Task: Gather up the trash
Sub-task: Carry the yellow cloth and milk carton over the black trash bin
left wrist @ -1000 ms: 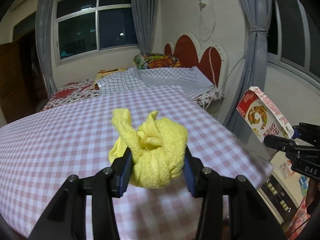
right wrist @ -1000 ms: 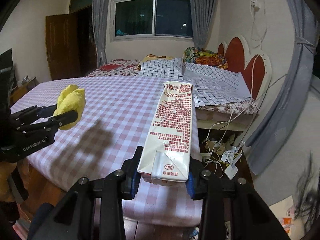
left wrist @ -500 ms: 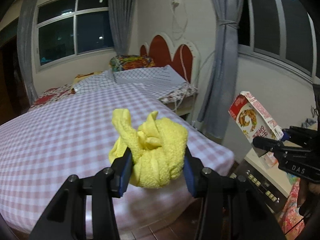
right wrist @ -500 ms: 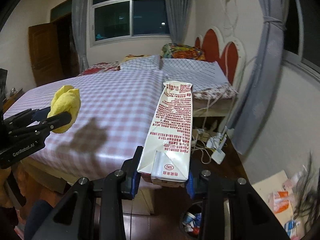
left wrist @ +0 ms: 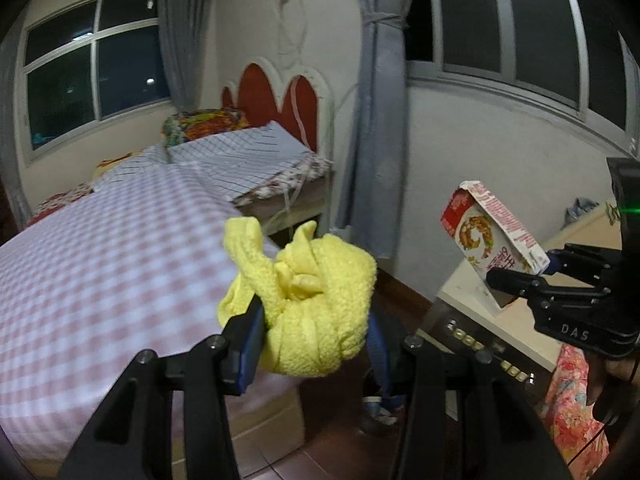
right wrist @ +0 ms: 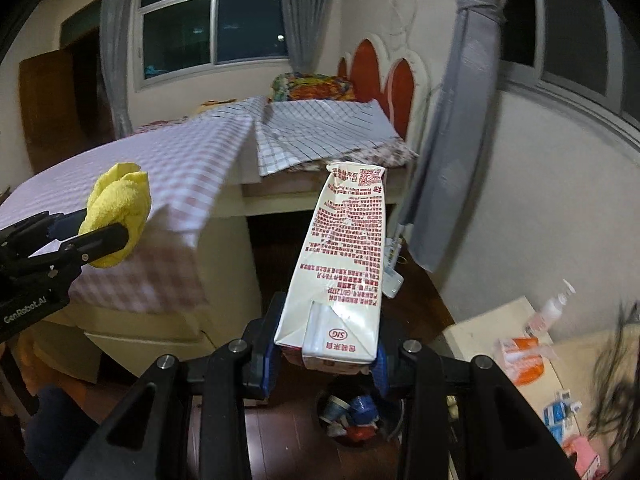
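Left wrist view: the left tongs (left wrist: 314, 342) are clamped on a crumpled yellow cloth (left wrist: 310, 300), held past the corner of the checked bed (left wrist: 100, 264).

Right wrist view: a bin (right wrist: 356, 416) on the floor holds wrappers. Above it, the right tongs (right wrist: 326, 354) pinch an opened milk carton (right wrist: 340, 276) by its base.

Bed (left wrist: 100, 264): pink-checked cover, grid-patterned sheet (left wrist: 240, 160) and colourful pillow (left wrist: 204, 126) at headboard end; floor (right wrist: 288, 432): bin of trash (right wrist: 352, 412).
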